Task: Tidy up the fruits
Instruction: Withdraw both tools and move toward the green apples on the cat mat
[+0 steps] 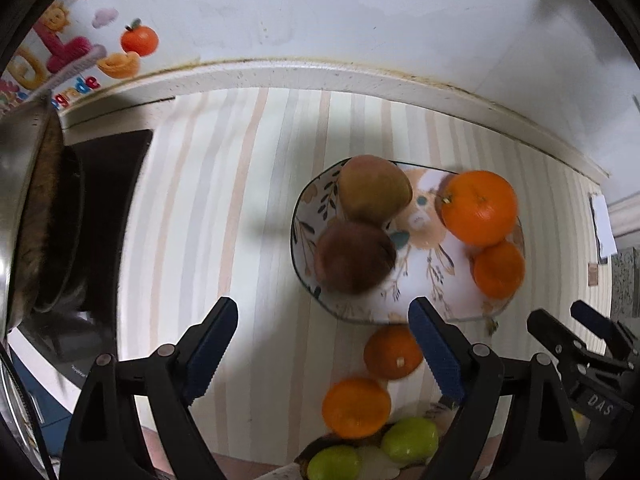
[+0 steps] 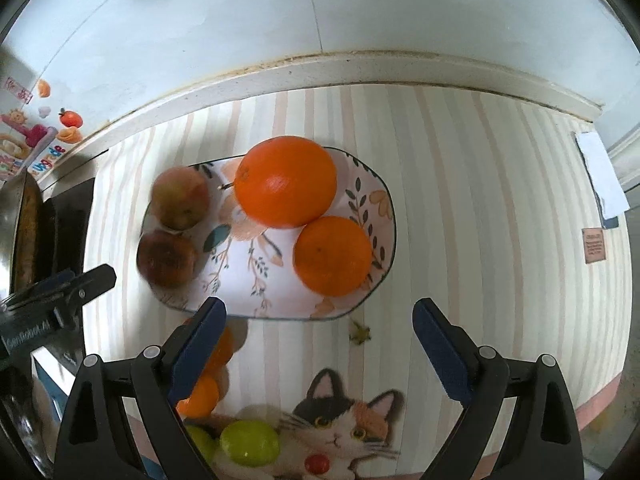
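Pale wall point(image 2: 240, 20) with fruit stickers point(image 1: 138, 40) behind striped tablecloth point(image 2: 480, 200)

Black claw point(image 1: 322, 350), ridged blue pads point(image 1: 436, 350)

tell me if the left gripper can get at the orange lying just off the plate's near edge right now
Probably yes. The left gripper is open and empty, pointing down at the mat, and the orange lies beside its right finger with nothing over it. A second orange sits close by, and the plate rim is near, so clearance is tight.
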Demonstrator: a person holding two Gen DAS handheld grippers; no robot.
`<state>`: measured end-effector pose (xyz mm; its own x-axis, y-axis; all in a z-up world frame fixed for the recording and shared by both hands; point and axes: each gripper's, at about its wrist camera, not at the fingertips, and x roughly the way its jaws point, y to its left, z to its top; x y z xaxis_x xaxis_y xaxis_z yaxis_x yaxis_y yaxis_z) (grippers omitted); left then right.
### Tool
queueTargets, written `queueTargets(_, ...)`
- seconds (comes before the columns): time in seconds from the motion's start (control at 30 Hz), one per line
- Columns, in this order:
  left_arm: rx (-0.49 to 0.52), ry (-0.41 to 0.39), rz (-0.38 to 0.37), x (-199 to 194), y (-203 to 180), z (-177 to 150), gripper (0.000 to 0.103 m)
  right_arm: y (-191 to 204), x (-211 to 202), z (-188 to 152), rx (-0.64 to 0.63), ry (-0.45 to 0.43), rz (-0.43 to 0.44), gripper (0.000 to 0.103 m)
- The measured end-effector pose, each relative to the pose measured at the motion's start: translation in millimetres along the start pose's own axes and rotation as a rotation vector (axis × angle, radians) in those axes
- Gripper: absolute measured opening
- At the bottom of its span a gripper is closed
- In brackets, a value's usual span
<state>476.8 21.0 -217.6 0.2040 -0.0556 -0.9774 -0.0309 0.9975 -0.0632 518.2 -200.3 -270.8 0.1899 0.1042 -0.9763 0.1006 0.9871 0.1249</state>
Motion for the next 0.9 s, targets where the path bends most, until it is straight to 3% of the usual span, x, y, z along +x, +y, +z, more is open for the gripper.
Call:
queueTargets(0.3, 0.033, -0.100, 0.025, -46.9, -5.1, -35.2, 0.087, 10.0, -45.5, -29.0, -0.019, -0.069, -0.016, 0.096)
queueTargets(0.9, 0.024, -0.212, -0.047, -122.7, -3.7, -75.2, 0.087, 27.3, -143.5, -75.3, -0.010, -0.218, 0.018, 0.096)
